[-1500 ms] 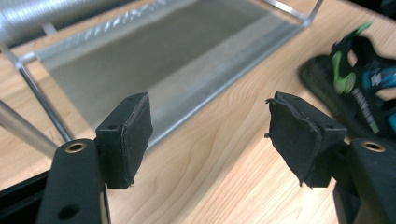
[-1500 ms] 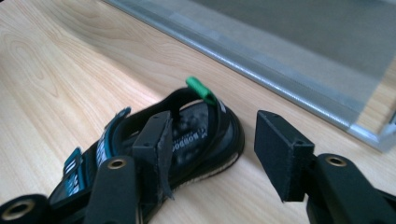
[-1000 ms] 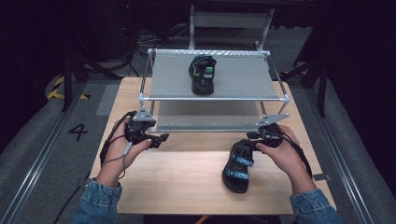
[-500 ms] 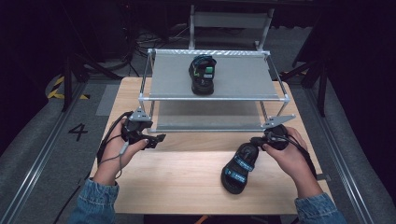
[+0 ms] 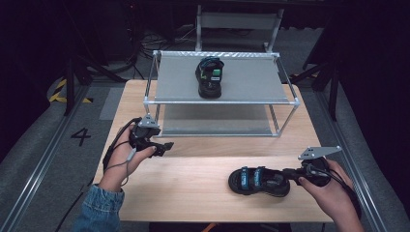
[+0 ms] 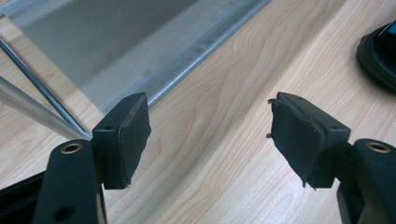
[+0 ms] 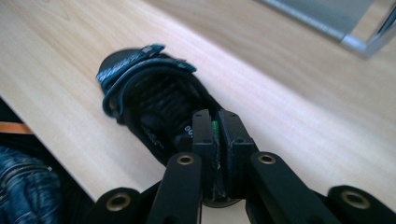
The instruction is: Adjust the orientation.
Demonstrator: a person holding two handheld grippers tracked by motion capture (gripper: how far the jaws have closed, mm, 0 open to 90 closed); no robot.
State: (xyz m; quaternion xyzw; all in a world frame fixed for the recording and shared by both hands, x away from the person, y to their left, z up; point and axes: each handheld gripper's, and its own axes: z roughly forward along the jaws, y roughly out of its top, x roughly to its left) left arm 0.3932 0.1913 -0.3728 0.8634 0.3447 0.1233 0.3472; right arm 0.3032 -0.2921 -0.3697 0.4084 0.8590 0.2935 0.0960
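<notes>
Gripping the back part of a black sandal (image 5: 258,181) with blue straps, near the front right of the wooden table (image 5: 193,193); right gripper (image 5: 290,175) with jaws pressed together on the heel strap, a thin green piece squeezed between the pads (image 7: 205,135) in the right gripper view. Jaws just been closing onto this strap. Lying flat on its sole, toe pointing toward the left side of the table in the high view, heel toward the right hand (image 5: 329,191). Resting close to the front edge, well apart from the metal rack (image 5: 222,99).

Holding the left gripper (image 5: 164,146) just above the table on the left side, near the front left leg of the rack, in the left hand (image 5: 126,157). Jaws spread wide, nothing between the pads (image 6: 128,137), bare wood visible below them in the left gripper view. Showing also, at the upper right corner of that same view, a dark rounded edge of the sandal (image 6: 380,53), well apart from the left jaws.

Standing on the upper shelf (image 5: 251,79) of the rack, a second black sandal (image 5: 209,77) with blue and green details, upright on its sole, about the middle of the shelf. Lower shelf (image 5: 217,123) grey, below it. Blue denim sleeve (image 5: 99,210) at the bottom left of the high view.
</notes>
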